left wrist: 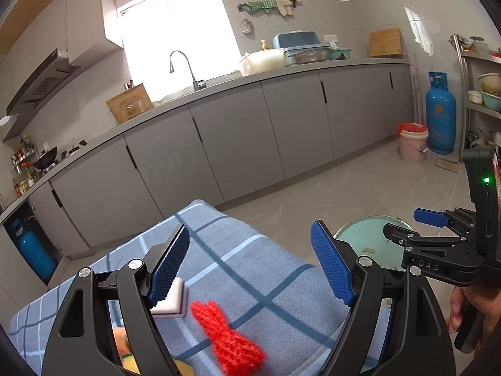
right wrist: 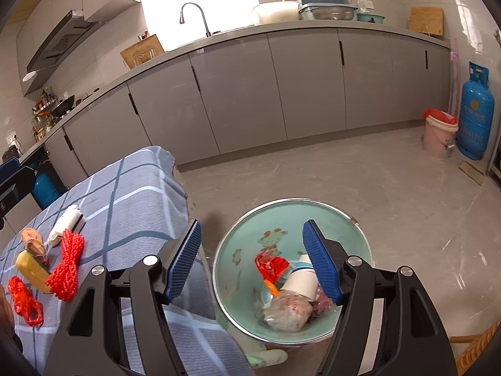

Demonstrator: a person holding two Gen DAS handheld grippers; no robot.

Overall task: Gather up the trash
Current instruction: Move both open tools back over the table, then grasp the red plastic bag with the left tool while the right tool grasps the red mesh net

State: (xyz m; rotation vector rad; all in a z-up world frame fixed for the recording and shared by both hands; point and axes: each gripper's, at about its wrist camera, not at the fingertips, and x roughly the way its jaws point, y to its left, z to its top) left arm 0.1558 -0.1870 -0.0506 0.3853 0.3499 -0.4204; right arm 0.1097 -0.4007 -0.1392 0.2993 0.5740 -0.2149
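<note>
Grippers left (left wrist: 250,269) and right (right wrist: 252,261) gape empty; left finger (left wrist: 169,266) half-hides white block (left wrist: 170,300).

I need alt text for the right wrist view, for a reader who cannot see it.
The open right gripper hangs above a green basin on the floor, which holds a paper cup, red wrapper and crumpled plastic bag. To its left, a blue checked tablecloth carries red netting and other small items; grey kitchen cabinets stand behind.
</note>
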